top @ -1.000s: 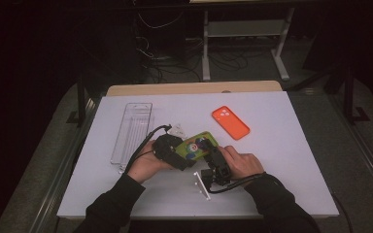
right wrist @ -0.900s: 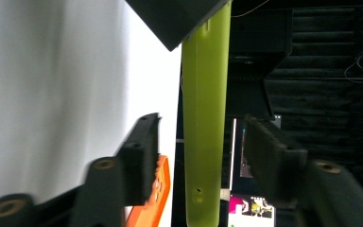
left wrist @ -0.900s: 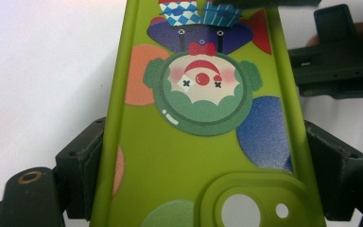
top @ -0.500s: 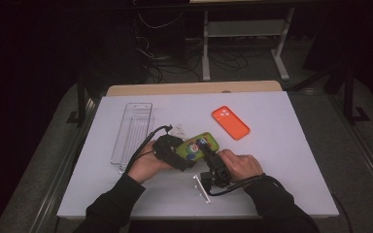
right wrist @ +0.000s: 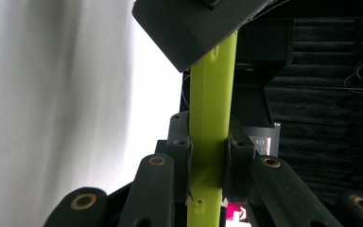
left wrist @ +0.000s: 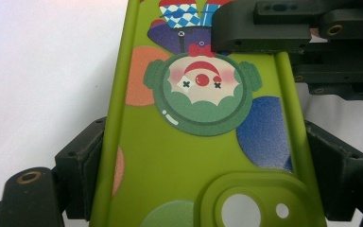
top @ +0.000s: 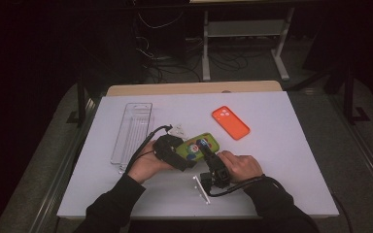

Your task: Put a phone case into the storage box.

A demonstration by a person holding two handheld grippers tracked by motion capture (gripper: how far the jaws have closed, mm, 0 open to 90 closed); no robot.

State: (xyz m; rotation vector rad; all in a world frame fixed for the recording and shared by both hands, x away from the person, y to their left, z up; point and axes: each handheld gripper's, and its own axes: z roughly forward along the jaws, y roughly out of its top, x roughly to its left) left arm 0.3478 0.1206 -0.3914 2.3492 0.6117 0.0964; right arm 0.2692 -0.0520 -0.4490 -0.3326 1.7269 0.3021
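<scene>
Two grippers meet on one green phone case (top: 200, 147), which sits lifted just above the white table (top: 291, 160) near its middle, between the person's hands. The left gripper (top: 187, 162) holds the case across its width: in the left gripper view its black jaws press on both long edges of the case (left wrist: 203, 142), near the camera cut-out, with the clown picture facing up. The right gripper (top: 205, 148) comes in from the opposite side; its jaws have just been closing, and in the right gripper view they now pinch the case (right wrist: 211, 137) edge-on, narrow, across its thin wall.

The long axis of the case runs roughly from the left gripper toward the far right of the table, sloping away from the person. Both grippers lie at the near end of that axis, the left at the end with the cut-out, the right just beyond it along the upper face. Neither hand is nearer; both already grip it.

An orange phone (top: 230, 122) lies flat farther back and to the right, well apart from the case, its long axis slanting much the same way. A clear tray (top: 132, 130) stands to the left.
</scene>
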